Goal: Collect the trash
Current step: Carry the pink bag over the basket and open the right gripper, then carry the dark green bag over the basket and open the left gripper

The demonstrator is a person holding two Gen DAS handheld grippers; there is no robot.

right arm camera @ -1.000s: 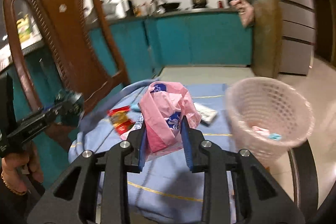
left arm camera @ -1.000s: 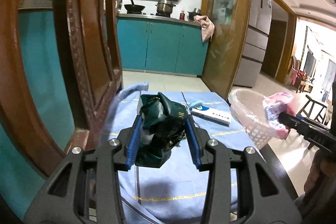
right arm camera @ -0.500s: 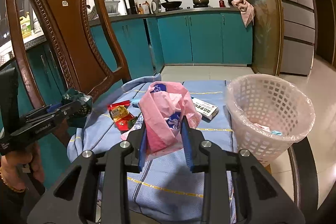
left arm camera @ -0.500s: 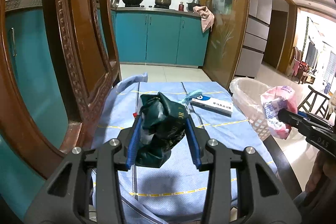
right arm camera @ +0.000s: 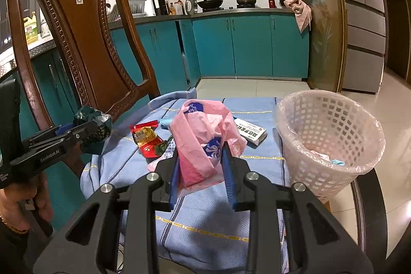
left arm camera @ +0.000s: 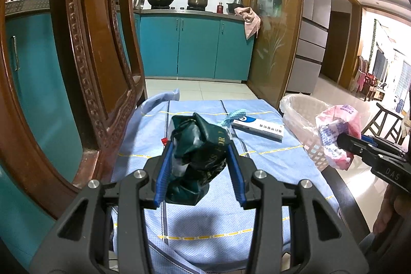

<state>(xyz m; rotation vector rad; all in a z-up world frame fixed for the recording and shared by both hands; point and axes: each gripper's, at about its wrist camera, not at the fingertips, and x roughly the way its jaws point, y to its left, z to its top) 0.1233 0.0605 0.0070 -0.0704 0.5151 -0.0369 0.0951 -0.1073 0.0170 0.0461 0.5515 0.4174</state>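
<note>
Both tools clenched on crumpled trash above the blue-clothed bench (right arm camera: 218, 209)
Left tool (left arm camera: 197, 166) grips dark green foil wrapper (left arm camera: 197, 153), long axis upright; right tool (right arm camera: 201, 166) grips pink plastic bag (right arm camera: 200, 135), upright, left of pale mesh basket (right arm camera: 331, 143).

Wooden chair (right arm camera: 84, 48) beside blue tablecloth (right arm camera: 205, 217); teal cabinets (right arm camera: 251, 45) behind.

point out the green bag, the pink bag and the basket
green bag (left arm camera: 199, 148), left wrist view, its crumpled front between the pads
pink bag (right arm camera: 203, 140), right wrist view, its middle folds above the pads
basket (right arm camera: 334, 117), right wrist view, its inner mesh wall
</note>
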